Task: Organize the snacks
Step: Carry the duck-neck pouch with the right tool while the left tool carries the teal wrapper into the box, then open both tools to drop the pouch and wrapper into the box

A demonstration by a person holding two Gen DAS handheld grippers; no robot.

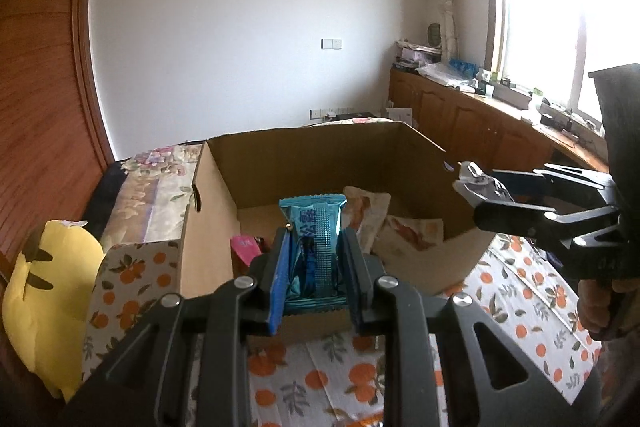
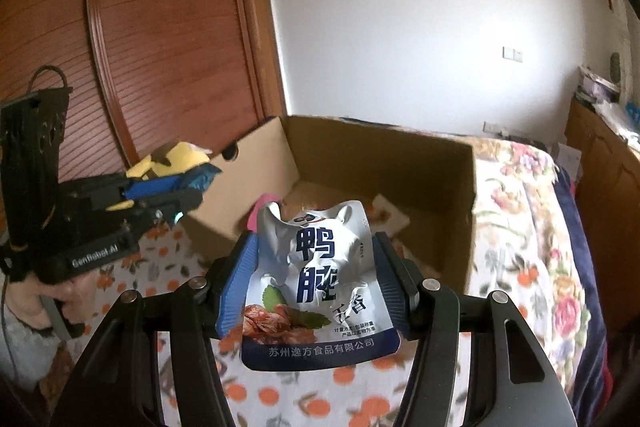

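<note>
My left gripper (image 1: 316,247) is shut on a teal snack packet (image 1: 316,227) and holds it above the near wall of an open cardboard box (image 1: 224,195). My right gripper (image 2: 316,251) is shut on a white snack pouch (image 2: 320,279) with blue Chinese print, held in front of the same box (image 2: 460,211). In the left wrist view the right gripper (image 1: 480,195) comes in from the right with the pouch (image 1: 476,183) beside the box's right wall. In the right wrist view the left gripper (image 2: 188,187) is at the left, near the box's left corner. Several packets (image 1: 372,215) lie inside the box.
The box stands on a bed with an orange-print cloth (image 1: 516,299). A yellow plush toy (image 1: 48,295) lies left of the box. A pink packet (image 1: 246,249) lies in the box's left corner. A wooden wardrobe (image 2: 160,27) stands at left, low cabinets (image 1: 460,115) under the window.
</note>
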